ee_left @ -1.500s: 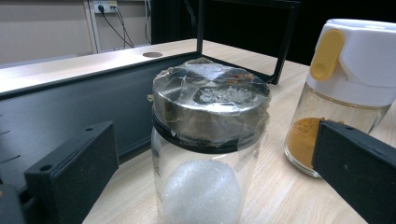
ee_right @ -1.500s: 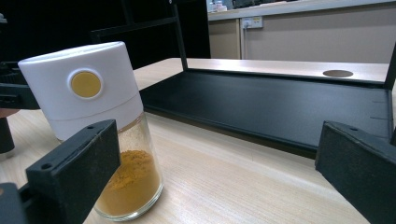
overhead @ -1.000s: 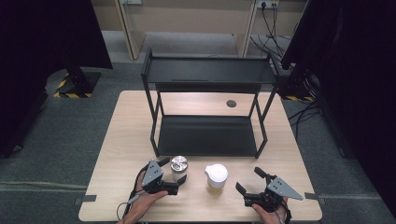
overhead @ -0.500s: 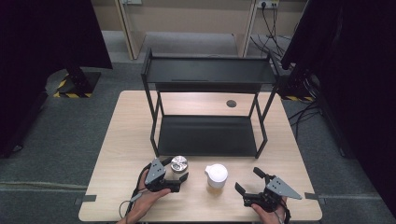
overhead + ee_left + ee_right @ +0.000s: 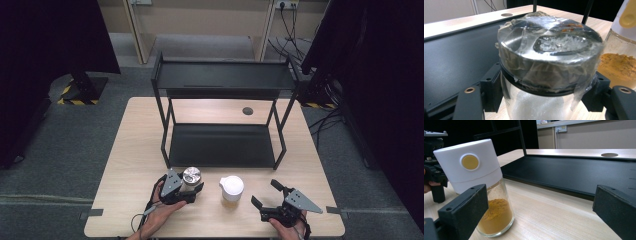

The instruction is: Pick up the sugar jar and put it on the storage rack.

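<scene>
The glass jar (image 5: 190, 178) with a shiny metal lid stands near the front of the bench (image 5: 135, 150), clamped between the jaws of the left tool (image 5: 186, 191), which presses its sides just under the lid; white grains fill it. Beside it stands a spice jar (image 5: 231, 190) with a white cap and orange powder. The right tool (image 5: 265, 195) rests near that jar with its jaws spread wide, gripping nothing. Behind both is a black 2-tier rack (image 5: 222, 145).
</scene>
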A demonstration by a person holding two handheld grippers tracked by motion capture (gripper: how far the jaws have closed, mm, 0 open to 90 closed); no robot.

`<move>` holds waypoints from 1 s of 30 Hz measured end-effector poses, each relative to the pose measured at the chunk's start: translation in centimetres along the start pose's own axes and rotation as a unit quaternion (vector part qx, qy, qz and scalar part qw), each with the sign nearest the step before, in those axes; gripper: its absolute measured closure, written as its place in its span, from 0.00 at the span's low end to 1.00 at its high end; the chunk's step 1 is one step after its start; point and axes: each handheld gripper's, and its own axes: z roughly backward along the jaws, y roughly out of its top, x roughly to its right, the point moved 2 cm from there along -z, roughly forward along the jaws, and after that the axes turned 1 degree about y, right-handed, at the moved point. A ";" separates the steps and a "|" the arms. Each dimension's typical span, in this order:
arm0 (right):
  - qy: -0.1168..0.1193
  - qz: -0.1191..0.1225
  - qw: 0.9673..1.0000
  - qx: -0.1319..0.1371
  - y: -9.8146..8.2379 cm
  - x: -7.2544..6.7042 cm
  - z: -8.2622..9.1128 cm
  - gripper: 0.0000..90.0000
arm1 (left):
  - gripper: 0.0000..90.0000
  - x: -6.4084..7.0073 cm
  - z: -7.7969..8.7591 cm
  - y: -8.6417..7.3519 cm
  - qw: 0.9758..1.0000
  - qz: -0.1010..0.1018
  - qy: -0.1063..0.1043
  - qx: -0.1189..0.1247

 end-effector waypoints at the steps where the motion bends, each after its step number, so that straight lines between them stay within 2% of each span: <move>1: 0.000 0.000 1.000 0.000 0.0 0.0 0.0 0.00 | 0.35 -0.1 0.0 0.1 1.000 0.001 -0.001 -0.001; 8: 0.001 -0.001 1.000 0.002 0.0 0.1 0.0 0.00 | 0.35 -0.4 0.8 0.8 1.000 0.005 -0.003 0.008; 14: 0.002 -0.001 1.000 0.002 0.0 0.1 0.0 0.00 | 0.35 -1.3 1.4 2.1 1.000 0.006 -0.023 0.012; 16: 0.002 -0.001 1.000 0.002 -0.1 0.1 0.0 0.00 | 0.35 -1.4 1.6 2.5 1.000 0.000 -0.024 0.013; 30: 0.002 -0.003 1.000 0.001 -0.1 0.1 0.0 0.00 | 0.35 -1.7 2.2 4.4 0.999 -0.002 -0.030 0.016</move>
